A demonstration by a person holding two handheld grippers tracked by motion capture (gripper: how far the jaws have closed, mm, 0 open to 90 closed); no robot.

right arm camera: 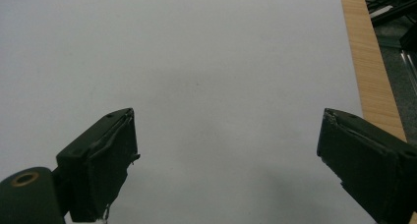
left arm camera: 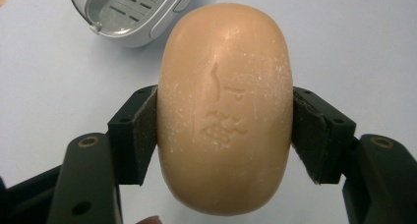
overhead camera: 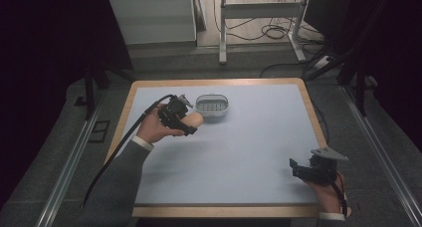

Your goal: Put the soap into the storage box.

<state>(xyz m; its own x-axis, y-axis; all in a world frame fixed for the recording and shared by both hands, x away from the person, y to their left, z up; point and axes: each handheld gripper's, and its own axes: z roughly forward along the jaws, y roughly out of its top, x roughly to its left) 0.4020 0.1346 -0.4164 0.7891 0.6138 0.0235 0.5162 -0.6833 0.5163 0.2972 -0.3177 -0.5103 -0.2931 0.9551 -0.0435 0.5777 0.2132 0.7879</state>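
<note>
Table, pale blue top w/ wood rim, carries little: soap dish at far centre-left, nothing else near. Left gripper up over the table just left of dish, clamped on soap bar; bar held across its narrow width, both pads flat on its sides, long axis running fwd, embossed face up. Bar clear of the table, not touching dish. Dish seen ahead in left gripper view, slotted insert, nothing lying in it. Right gripper parked near right front corner, jaws spread wide, nothing between them, well apart from the work. Step judged as: carry bar to dish & set down. Recommend: line up bar's long axis w/ dish's long axis before lowering; come in from above, not sideways, to avoid nudging the light dish; keep grip steady, since the bar looks smooth and could slip; lower until bar rests on insert, then release. Risk: bar landing on rim & tipping dish.
</note>
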